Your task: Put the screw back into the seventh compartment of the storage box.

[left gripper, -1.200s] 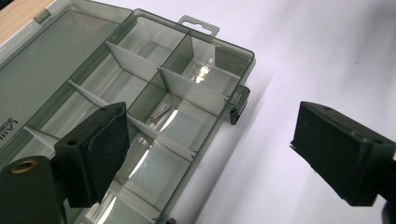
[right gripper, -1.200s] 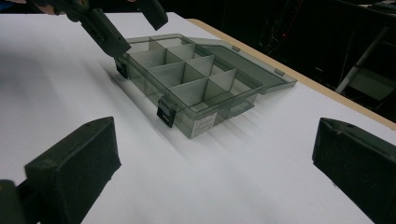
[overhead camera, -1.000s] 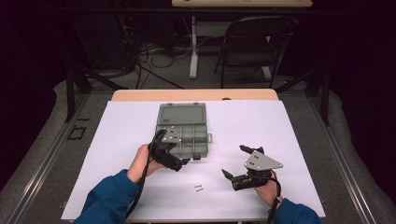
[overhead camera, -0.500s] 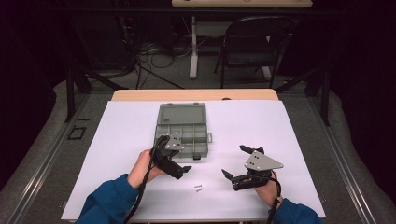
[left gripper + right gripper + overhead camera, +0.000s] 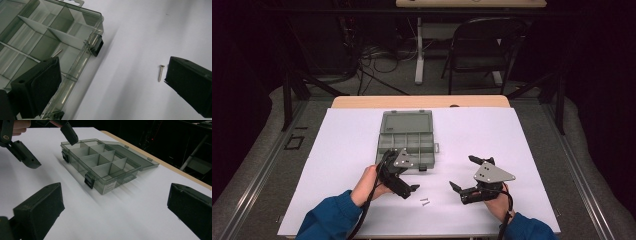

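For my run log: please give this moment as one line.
left gripper open | right gripper open | clear grey plastic compartment box lid open | small metal screws on table

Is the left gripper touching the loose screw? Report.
Apart. The left gripper view shows white table between the screw and the open left gripper.

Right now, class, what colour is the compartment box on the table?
Translucent smoky grey-green, with black latches; the compartment box shows best in the right gripper view.
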Demonstrator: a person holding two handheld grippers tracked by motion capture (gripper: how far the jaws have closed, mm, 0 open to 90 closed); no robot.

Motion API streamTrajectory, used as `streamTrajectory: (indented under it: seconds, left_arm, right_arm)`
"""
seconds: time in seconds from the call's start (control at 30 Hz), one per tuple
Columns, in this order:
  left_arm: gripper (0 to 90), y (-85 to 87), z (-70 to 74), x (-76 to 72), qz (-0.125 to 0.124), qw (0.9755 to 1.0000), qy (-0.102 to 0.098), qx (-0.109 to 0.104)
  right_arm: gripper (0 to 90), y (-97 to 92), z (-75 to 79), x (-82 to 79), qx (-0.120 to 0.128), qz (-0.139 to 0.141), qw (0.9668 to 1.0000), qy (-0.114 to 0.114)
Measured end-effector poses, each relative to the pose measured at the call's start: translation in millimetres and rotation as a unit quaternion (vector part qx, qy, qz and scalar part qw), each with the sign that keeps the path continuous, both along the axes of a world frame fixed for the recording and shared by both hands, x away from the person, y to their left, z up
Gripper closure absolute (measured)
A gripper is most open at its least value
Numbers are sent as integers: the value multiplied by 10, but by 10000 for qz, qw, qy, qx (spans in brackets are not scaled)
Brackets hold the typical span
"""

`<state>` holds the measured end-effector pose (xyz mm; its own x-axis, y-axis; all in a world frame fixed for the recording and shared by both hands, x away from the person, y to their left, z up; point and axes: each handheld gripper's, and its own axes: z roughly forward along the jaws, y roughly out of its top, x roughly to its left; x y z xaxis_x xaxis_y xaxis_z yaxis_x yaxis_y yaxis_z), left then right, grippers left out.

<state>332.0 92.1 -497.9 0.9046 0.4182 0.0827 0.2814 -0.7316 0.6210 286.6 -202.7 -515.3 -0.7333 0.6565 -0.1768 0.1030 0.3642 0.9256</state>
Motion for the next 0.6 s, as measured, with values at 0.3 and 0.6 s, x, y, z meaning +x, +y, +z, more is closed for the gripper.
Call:
streamTrajectory:
  seconds: [0.3, 0.6]
  left_arm:
    - [8, -89, -59, -47, -134, 9999, 42, 101]
    - [66, -164, -145, -88, -294, 9992, 101, 237]
  right_arm:
    - [0, 3, -2, -1, 1, 16, 10000, 28]
    - [0, 4, -8, 5, -8, 3, 10000, 32]
